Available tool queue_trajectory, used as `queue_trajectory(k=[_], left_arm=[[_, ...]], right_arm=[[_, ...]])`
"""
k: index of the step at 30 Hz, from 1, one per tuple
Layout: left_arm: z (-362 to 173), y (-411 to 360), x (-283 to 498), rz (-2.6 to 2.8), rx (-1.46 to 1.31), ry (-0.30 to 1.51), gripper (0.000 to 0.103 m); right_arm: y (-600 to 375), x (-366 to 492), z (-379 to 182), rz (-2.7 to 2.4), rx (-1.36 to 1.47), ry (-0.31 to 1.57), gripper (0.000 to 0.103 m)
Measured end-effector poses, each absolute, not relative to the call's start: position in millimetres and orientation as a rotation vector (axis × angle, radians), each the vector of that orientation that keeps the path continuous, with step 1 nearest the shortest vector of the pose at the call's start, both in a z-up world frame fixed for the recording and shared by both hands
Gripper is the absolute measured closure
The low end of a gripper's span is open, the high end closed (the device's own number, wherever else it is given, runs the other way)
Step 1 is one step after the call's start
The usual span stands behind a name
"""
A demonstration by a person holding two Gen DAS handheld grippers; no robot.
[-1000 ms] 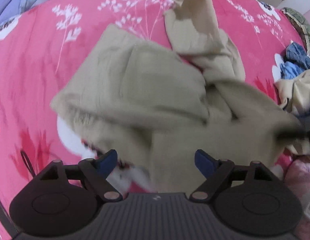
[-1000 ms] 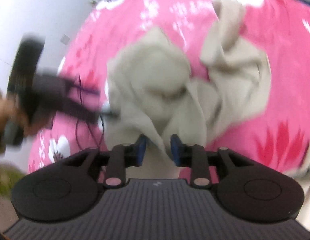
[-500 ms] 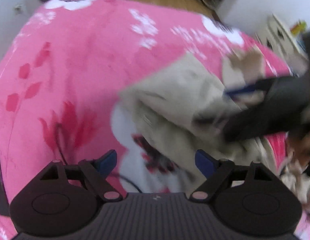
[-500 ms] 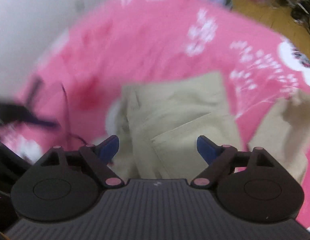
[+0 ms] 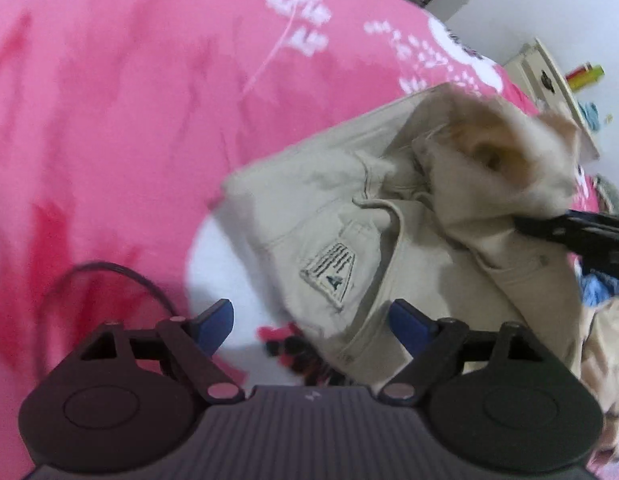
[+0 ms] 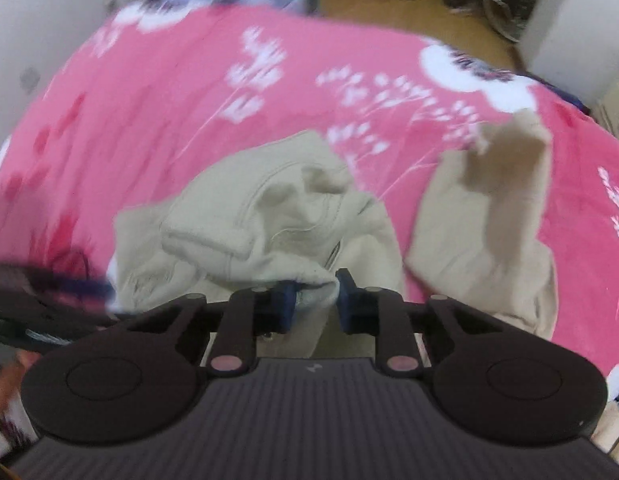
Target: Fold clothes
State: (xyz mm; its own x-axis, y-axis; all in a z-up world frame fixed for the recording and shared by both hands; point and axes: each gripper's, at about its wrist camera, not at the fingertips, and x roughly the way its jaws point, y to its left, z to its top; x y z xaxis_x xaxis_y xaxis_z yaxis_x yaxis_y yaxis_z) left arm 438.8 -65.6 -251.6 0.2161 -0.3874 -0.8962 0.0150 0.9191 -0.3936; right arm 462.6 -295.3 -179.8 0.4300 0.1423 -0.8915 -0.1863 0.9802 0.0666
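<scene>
A pair of beige trousers (image 6: 285,224) lies crumpled on a bed covered with a pink floral blanket (image 6: 157,120). One trouser leg (image 6: 493,208) trails off to the right in the right wrist view, its end blurred and lifted off the blanket.

The right tool (image 6: 315,294) has just been closing, and its blue pads now pinch a bunched fold of the trousers' near edge. In the left wrist view this tool appears as a dark shape at the right edge, with the fabric gathered up to it.

The left tool (image 5: 311,322) has just been opening a little. Its blue fingertips (image 5: 217,318) stand wide apart above the blanket and the near part of the trousers, gripping nothing. A sewn label (image 5: 329,272) on the trousers sits just beyond them. A thin black cable (image 5: 117,270) curves across the blanket near the left fingertip.
</scene>
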Motion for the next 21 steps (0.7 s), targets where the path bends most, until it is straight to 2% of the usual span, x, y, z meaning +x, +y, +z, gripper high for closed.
queue_trajectory(k=[2,4,5,6,7,8,10,15,17,18,21], left_arm=[[-262,-68,441,-0.255,-0.389,1.306,0.007],[-262,-71,439,-0.222,-0.415,1.267,0.007],[-260,-73,437,-0.213,-0.412,1.247,0.012],[-256,-76,434,-0.2,-0.391,1.223,0.024],[-253,-78,432,-0.196,-0.375,1.206,0.028],[-251,-79,430,-0.2,-0.373,1.194,0.032],[-247,-78,429,-0.188,-0.393,1.182,0.035],[-245,-73,420,-0.144,-0.434,1.177,0.062],[-244,-69,412,-0.145,-0.488,1.167,0.068],[-247,-67,410,-0.137,-0.508,1.173,0.069],[-255,-63,403,-0.115,-0.571,1.192,0.065]], right_arm=[[-303,468,-184,0.212,-0.018,1.099,0.083],[-313,473,-189,0.235,0.03,1.105,0.081],[-313,474,-190,0.255,0.054,1.113,0.08],[-313,476,-193,0.277,0.073,1.12,0.075],[-310,479,-195,0.296,0.082,1.122,0.07],[-307,481,-197,0.315,0.087,1.122,0.067],[-303,487,-201,0.332,0.06,1.124,0.053],[-286,488,-197,0.372,-0.038,1.115,0.047],[-274,480,-193,0.393,-0.146,1.077,0.035],[-269,476,-194,0.405,-0.193,1.066,0.025],[-251,468,-206,0.483,-0.294,1.096,0.023]])
